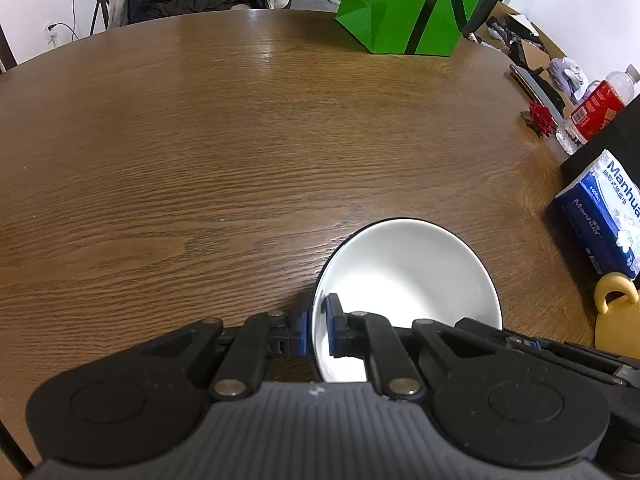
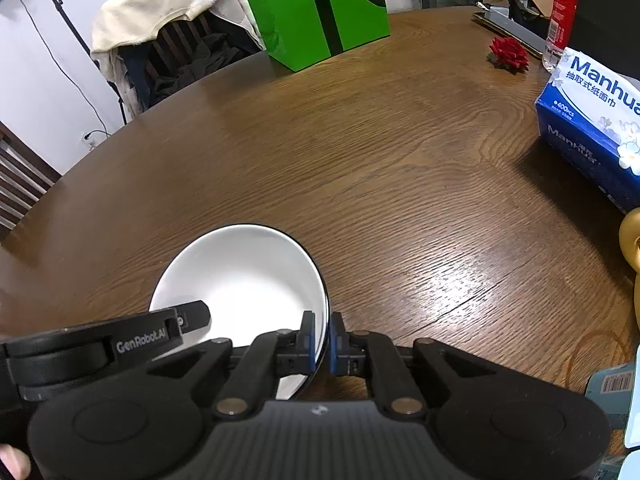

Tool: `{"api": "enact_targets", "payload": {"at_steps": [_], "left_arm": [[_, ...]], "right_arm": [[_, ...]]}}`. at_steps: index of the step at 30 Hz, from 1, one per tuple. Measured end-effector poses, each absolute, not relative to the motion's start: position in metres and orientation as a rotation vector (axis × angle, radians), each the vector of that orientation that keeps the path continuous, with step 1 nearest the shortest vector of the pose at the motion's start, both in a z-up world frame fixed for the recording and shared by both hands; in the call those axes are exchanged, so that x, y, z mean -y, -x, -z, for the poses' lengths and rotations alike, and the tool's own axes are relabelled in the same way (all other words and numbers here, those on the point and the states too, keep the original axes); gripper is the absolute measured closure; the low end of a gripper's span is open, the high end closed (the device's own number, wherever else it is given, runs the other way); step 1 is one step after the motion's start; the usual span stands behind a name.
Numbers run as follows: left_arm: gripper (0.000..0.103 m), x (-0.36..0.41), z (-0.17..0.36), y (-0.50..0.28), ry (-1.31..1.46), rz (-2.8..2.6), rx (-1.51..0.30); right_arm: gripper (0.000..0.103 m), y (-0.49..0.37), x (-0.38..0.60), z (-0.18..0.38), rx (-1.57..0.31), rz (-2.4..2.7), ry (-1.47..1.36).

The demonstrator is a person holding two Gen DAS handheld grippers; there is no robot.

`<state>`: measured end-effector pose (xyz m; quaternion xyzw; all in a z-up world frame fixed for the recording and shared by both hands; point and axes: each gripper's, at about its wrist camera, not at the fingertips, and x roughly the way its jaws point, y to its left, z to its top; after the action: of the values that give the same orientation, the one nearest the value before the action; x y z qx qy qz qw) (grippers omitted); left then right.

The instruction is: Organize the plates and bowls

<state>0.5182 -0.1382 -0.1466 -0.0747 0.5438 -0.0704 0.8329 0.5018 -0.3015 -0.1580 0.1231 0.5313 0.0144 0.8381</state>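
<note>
Two tongs, left tongs (image 1: 317,330) and right tongs (image 2: 321,342), pinch opposite rims of our white bowl (image 1: 412,276): stiff, glossy, slippery, probably breakable.

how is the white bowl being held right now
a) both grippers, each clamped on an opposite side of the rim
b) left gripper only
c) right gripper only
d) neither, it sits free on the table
a: the left gripper pinches the rim of the white bowl on one side, and the right gripper pinches the rim on the opposite side.
</note>
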Motion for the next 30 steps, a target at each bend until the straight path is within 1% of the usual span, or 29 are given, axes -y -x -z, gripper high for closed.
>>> {"api": "enact_targets", "payload": {"at_steps": [18,30], "left_arm": [[0.094,0.132,0.136,-0.508,0.159,0.140,-1.141],[0.094,0.114,0.122,-0.487,0.167,0.128,-1.122]], "right_arm": [[0.097,-0.490,0.291,0.146,-1.107,-0.049,-0.246],[0.097,-0.472,0.273,0.131,-1.087,-0.066,-0.235]]}}
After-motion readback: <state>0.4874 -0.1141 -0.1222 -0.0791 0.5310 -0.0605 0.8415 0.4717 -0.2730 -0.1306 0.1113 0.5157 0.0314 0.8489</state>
